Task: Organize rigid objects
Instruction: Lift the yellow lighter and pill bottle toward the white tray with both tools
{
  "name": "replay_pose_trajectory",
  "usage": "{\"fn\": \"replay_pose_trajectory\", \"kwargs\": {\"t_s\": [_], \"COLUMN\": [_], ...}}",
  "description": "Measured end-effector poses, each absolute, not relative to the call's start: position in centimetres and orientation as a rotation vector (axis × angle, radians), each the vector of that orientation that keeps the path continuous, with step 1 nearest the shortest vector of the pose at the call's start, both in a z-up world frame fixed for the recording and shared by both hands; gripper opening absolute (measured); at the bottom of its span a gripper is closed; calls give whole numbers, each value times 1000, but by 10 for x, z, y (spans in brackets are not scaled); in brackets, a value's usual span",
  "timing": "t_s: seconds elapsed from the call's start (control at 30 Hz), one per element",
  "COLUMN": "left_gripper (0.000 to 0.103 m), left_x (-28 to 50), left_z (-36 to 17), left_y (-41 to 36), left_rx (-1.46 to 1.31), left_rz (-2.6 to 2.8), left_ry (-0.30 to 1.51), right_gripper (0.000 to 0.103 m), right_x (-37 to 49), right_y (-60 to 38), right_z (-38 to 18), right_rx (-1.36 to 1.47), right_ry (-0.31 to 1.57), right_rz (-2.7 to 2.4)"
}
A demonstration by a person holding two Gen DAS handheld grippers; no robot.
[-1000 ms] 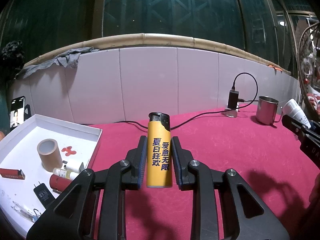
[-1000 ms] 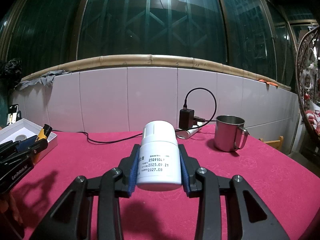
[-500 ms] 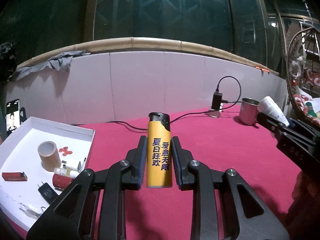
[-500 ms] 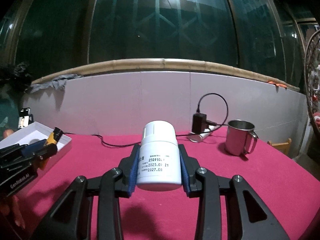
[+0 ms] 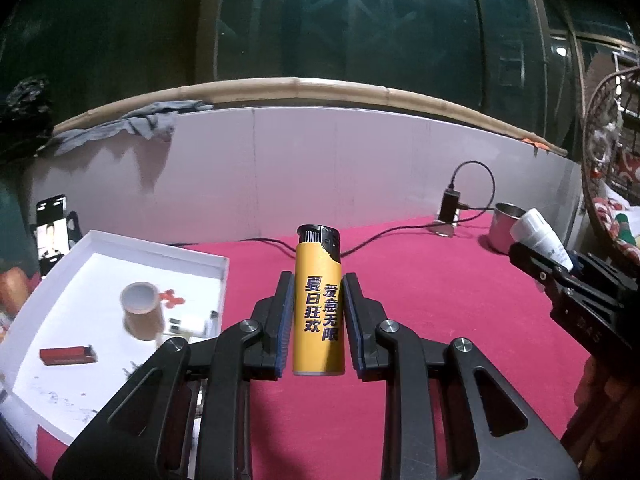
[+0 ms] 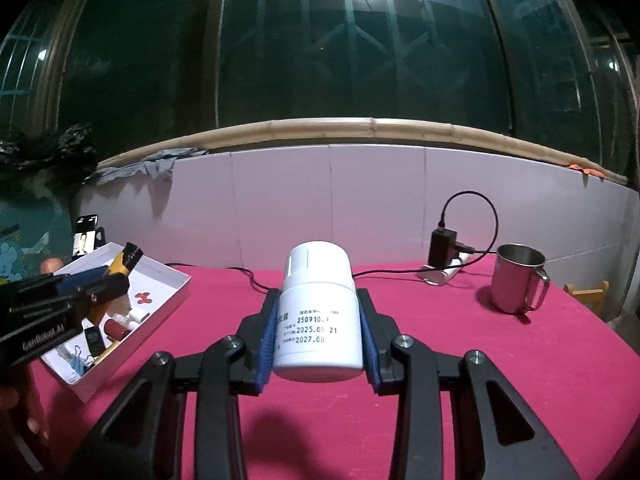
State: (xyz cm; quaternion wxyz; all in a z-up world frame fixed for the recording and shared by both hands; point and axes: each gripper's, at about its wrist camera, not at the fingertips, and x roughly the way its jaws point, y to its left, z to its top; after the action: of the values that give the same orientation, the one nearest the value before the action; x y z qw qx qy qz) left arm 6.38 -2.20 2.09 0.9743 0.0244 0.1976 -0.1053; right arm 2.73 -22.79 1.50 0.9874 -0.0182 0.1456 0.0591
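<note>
Right wrist: right tongs clamp bottle dated 2027.08; left tongs clamp lighter.

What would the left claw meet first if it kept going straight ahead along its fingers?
Probably nothing soon: the left claw, shut on the yellow lighter, points over bare red tablecloth toward the black cable and white wall. Depth is unclear.

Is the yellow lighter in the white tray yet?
No. The lighter is clamped in the left gripper above the red tablecloth, beside the tray.
</note>
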Motion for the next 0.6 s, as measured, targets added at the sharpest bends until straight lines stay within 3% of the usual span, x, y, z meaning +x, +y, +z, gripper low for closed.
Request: {"fn": "replay_pose_trajectory", "kwargs": {"t_s": [0.6], "left_gripper": [23], "left_x": [62], "left_z": [27], "left_y": [28], "left_rx": [-12], "left_rz": [-151], "left_ry": [408], "right_gripper": [36], "right_x": [32], "right_y": [-183], "right_z": [28], "right_rx": [-99], "right_ry": [304], "right_rz": [215]}}
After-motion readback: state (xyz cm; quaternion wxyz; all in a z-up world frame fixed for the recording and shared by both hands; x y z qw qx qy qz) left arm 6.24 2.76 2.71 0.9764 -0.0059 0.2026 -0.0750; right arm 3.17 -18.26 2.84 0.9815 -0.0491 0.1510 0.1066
